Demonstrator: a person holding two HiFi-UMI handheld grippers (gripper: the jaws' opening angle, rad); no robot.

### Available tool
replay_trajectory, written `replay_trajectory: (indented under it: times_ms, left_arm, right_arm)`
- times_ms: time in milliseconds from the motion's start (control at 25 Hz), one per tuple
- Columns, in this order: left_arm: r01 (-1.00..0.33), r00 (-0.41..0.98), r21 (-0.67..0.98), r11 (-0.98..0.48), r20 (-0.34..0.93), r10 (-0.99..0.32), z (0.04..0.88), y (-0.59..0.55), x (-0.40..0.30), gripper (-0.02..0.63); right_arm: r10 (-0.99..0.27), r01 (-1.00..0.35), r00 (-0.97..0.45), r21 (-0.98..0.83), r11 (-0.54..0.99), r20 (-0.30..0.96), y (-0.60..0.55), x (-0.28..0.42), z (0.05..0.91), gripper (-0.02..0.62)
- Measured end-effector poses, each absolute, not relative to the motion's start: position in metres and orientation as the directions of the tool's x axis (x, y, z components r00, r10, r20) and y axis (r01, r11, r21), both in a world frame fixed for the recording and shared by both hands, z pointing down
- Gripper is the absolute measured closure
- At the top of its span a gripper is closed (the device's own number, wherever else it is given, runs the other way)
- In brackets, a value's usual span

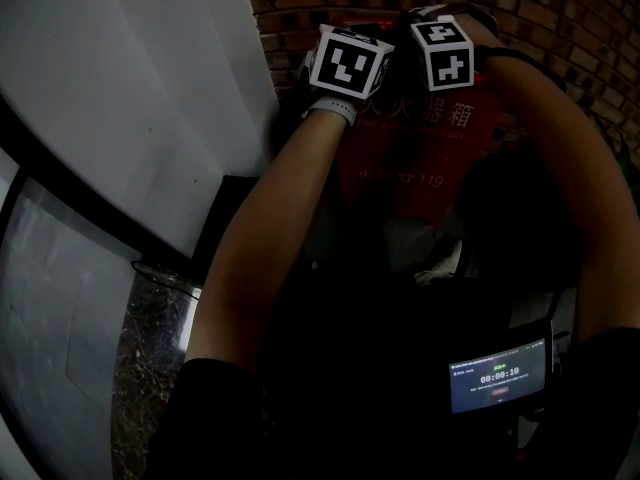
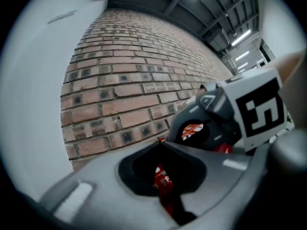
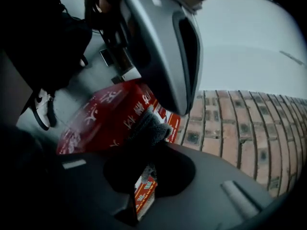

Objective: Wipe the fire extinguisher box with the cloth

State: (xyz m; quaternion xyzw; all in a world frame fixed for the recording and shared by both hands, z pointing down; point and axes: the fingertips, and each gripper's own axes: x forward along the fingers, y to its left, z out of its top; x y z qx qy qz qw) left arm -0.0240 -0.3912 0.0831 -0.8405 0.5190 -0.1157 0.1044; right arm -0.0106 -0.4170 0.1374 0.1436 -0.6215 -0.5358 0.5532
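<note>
Grey cloth (image 3: pixel 152 123) clenched in right claw (image 3: pixel 146 150) atop red fire extinguisher box (image 3: pixel 96 119), left claw (image 2: pixel 162 150) closed beside

A brick wall (image 1: pixel 560 18) stands directly behind the fire extinguisher box (image 1: pixel 430 158), and a white wall (image 1: pixel 130 88) stands close on its left — the box's front is the side left open. Above its top the left gripper (image 2: pixel 165 176) and right gripper (image 3: pixel 144 176) crowd just beside each other.

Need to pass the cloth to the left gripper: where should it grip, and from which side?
Probably the loose grey end of the cloth that sticks out beyond the closed jaws of the right gripper. Come from the side facing away from the fire extinguisher box, since the box lies close behind it.
</note>
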Motion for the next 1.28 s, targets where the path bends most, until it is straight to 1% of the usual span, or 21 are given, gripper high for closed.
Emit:
replay_trajectory:
  times_ms: [40, 120, 240, 360, 480, 680, 1000, 1120, 1280]
  left_arm:
    - [-0.845, 0.434, -0.3, -0.442, 0.095, -0.896, 0.087, -0.392, -0.023, 0.604]
    - [-0.848, 0.452, -0.256, -0.465, 0.109, -0.885, 0.094, -0.39, -0.023, 0.603]
    - [-0.876, 0.431, -0.205, -0.437, 0.076, -0.899, 0.083, -0.369, -0.034, 0.603]
    - [-0.88, 0.43, -0.203, -0.429, 0.04, -0.902, 0.07, -0.352, -0.032, 0.603]
    - [-0.875, 0.44, -0.207, -0.438, 0.036, -0.897, 0.064, -0.342, -0.027, 0.604]
    - [-0.882, 0.448, -0.162, -0.443, 0.009, -0.894, 0.047, -0.332, -0.033, 0.604]
    - [-0.879, 0.461, -0.14, -0.455, -0.008, -0.887, 0.045, -0.333, -0.027, 0.604]
    - [-0.875, 0.469, -0.134, -0.465, -0.004, -0.883, 0.049, -0.341, -0.024, 0.604]
    - [-0.862, 0.504, -0.065, -0.503, 0.003, -0.864, 0.058, -0.356, -0.019, 0.603]
  right_arm:
    - [-0.766, 0.416, -0.351, 0.823, 0.387, 0.538, -0.41, -0.01, 0.138, 0.569]
    - [-0.753, 0.424, -0.358, 0.814, 0.396, 0.553, -0.395, -0.009, 0.139, 0.568]
    - [-0.729, 0.449, -0.365, 0.795, 0.407, 0.579, -0.366, -0.007, 0.136, 0.568]
    - [-0.708, 0.474, -0.344, 0.765, 0.436, 0.617, -0.346, 0.001, 0.136, 0.568]
    - [-0.705, 0.476, -0.319, 0.75, 0.46, 0.634, -0.337, 0.011, 0.136, 0.568]
    - [-0.757, 0.429, -0.311, 0.795, 0.428, 0.575, -0.345, 0.025, 0.1, 0.568]
    - [-0.856, 0.354, -0.185, 0.845, 0.4, 0.483, -0.394, 0.07, 0.069, 0.568]
    - [-0.87, 0.354, -0.166, 0.852, 0.387, 0.464, -0.414, 0.073, 0.07, 0.567]
    - [-0.896, 0.355, -0.168, 0.873, 0.334, 0.411, -0.446, 0.066, 0.07, 0.567]
